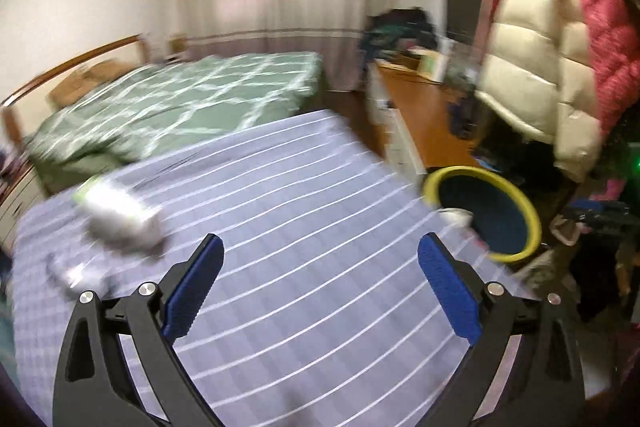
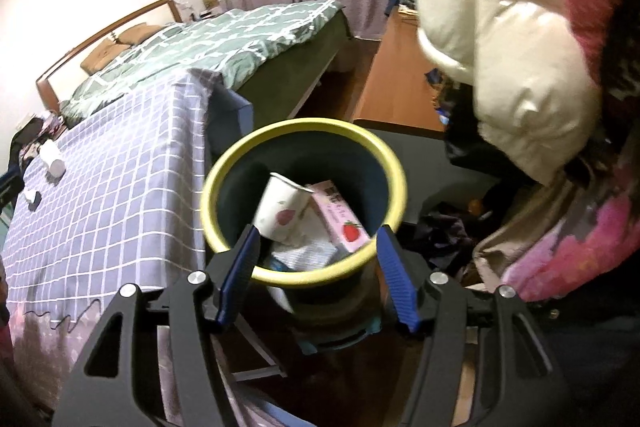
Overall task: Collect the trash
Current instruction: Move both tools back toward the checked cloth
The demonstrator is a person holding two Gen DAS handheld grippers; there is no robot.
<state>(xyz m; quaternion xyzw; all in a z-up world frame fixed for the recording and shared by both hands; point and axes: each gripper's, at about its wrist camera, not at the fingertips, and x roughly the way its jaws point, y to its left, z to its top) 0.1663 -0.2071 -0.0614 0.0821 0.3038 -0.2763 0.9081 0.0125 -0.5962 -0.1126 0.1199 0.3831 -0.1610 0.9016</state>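
A dark bin with a yellow rim point(image 2: 304, 275) stands beside the checked table point(image 2: 120, 195). In it lie a white paper cup point(image 2: 280, 207), a pink strawberry carton point(image 2: 340, 223) and crumpled paper. My right gripper point(image 2: 316, 231) is open and empty, hovering over the bin's mouth. My left gripper point(image 1: 320, 247) is open and empty above the table point(image 1: 300, 267). A blurred white-and-green bottle or cup point(image 1: 116, 211) and a small pale piece point(image 1: 76, 273) lie on the table to its left. The bin point(image 1: 516, 203) shows at the table's right edge, with a white scrap point(image 1: 456, 215) at its rim.
A bed with a green quilt point(image 2: 240, 35) lies behind the table. A wooden desk point(image 2: 396, 83) with clutter runs along the right. Cream and red padded jackets point(image 2: 512, 59) hang close over the bin. Clothes lie piled on the floor at right point(image 2: 440, 235).
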